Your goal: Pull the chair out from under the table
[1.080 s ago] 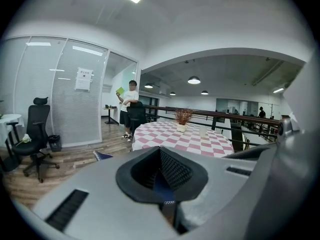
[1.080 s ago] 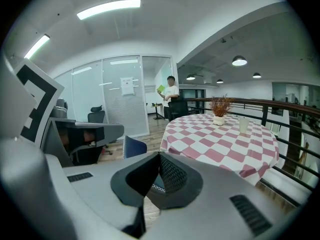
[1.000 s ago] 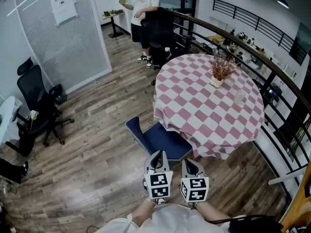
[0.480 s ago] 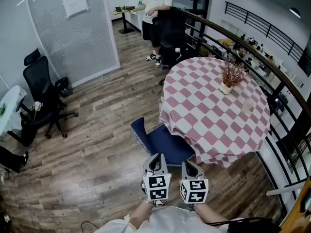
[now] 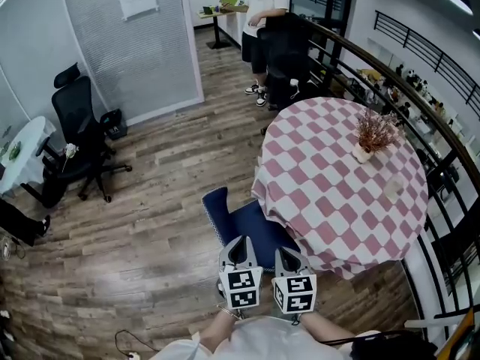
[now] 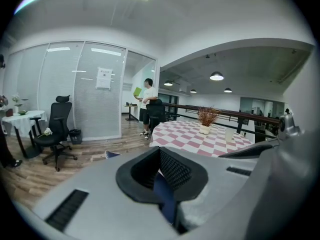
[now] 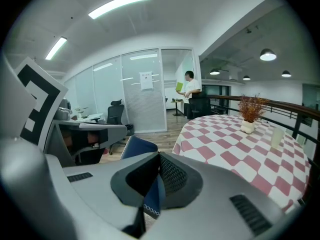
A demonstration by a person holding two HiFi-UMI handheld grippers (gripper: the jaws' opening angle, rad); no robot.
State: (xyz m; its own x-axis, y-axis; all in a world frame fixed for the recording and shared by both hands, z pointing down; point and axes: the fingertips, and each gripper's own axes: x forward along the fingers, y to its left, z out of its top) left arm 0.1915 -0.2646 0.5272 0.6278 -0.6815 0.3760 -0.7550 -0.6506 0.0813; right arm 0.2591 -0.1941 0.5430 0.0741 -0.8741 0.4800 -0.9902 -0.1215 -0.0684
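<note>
Chair (image 5: 241,222) not pulled yet. Blue padded one, sits at 12 o'clock just ahead of the two grippers. Its back is on the 10 o'clock side, and the far edge of the seat is tucked under the hanging edge of the pink-and-white checked cloth on the round table (image 5: 341,182). Table is at 1 to 2 o'clock from the person.

Left gripper (image 5: 240,241): jaws pressed together, pinching nothing. A thin blue sliver shows in the slit between them, which I read as the chair seen beyond, not something held. Right gripper (image 5: 288,252): same, jaws together with blue and a bit of white stitched trim showing through the slit. Both gripper views look over the tabletop from above, so both tools look to be up high and clear of the seat, side by side, near each other.

Progress: basically zero. Nothing is gripped and there's no contact with the chair that I can see. Approach stage at best.

Left to do, as I judge it: bring the grippers down to the chair back or seat edge, spread at least one pair of jaws, take hold, then drag the chair toward 6 to 8 o'clock until the seat is clear of the cloth.

Watch for the cloth snagging on the seat. A small vase of dried stems (image 5: 365,148) stands on the table at the 2 o'clock side and could tip if the cloth shifts.

Floor on the near side looks open. A black office chair (image 5: 81,137) is well apart at 10 o'clock and a person (image 5: 266,2) stands far off at 12 o'clock.
</note>
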